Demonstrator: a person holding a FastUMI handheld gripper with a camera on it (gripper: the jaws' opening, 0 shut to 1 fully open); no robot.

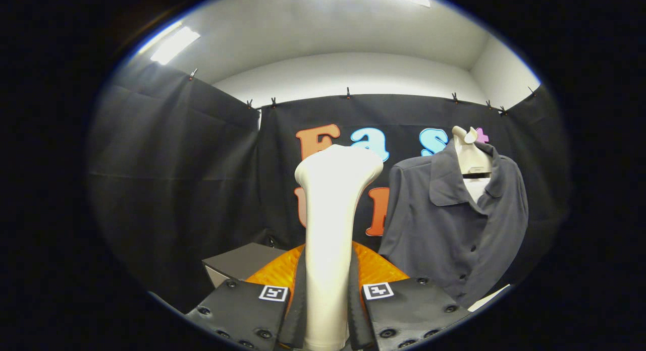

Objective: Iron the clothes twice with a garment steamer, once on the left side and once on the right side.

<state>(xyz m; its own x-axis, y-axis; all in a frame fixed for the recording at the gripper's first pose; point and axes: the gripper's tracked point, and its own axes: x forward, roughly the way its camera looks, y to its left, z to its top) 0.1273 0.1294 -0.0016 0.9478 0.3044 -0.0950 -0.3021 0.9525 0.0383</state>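
Fingers (327, 310) clamp the white steamer (330, 230) upright; grey shirt (454, 225) hangs beyond; best to keep the head flat, stroking one side slowly.

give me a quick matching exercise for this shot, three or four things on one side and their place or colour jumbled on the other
Things:
1. garment steamer
2. shirt
3. mannequin neck
4. orange surface

Descriptions:
A. dark grey, buttoned, hanging beyond the jaws to their right
B. white, upright, pressed between both jaws
C. low, just behind the steamer's handle
D. pale, sticking out of an open collar

Pairs: 1-B, 2-A, 3-D, 4-C
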